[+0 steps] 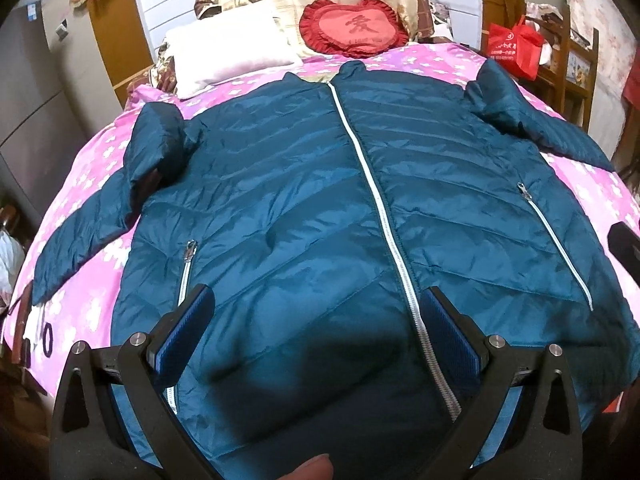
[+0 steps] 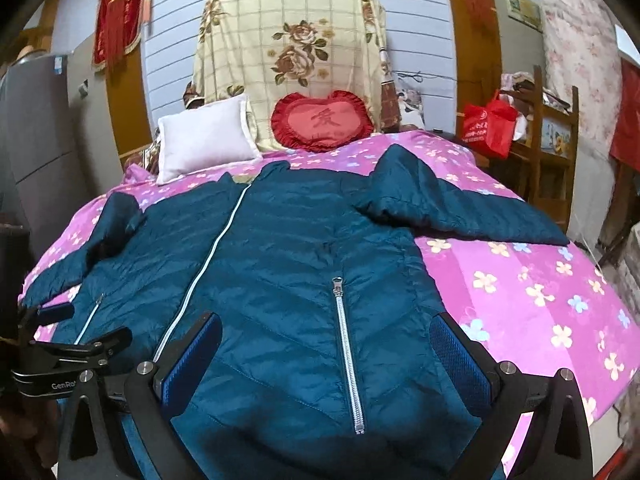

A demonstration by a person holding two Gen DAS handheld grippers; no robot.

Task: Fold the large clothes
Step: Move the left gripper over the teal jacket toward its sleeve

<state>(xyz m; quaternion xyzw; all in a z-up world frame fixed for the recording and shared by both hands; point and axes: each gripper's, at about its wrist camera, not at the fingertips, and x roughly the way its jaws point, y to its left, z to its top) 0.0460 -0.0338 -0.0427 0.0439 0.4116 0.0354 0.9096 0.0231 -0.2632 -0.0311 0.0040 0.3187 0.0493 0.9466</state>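
Note:
A teal quilted puffer jacket (image 1: 304,208) lies front up on the pink flowered bed cover (image 1: 88,184), zipped with a white centre zipper, both sleeves spread to the sides. My left gripper (image 1: 316,312) is open over the hem, left of the centre zipper, holding nothing. In the right wrist view the jacket (image 2: 280,264) fills the middle. My right gripper (image 2: 326,334) is open above the hem around the right pocket zipper (image 2: 348,356), empty. The left gripper's body (image 2: 72,344) shows at that view's left edge.
A white pillow (image 1: 228,52) and a red heart cushion (image 1: 354,28) lie at the head of the bed in front of a floral quilt stack (image 2: 288,48). A red bag (image 2: 488,124) hangs by a wooden shelf (image 2: 552,144) on the right. Grey cabinet (image 1: 36,92) on the left.

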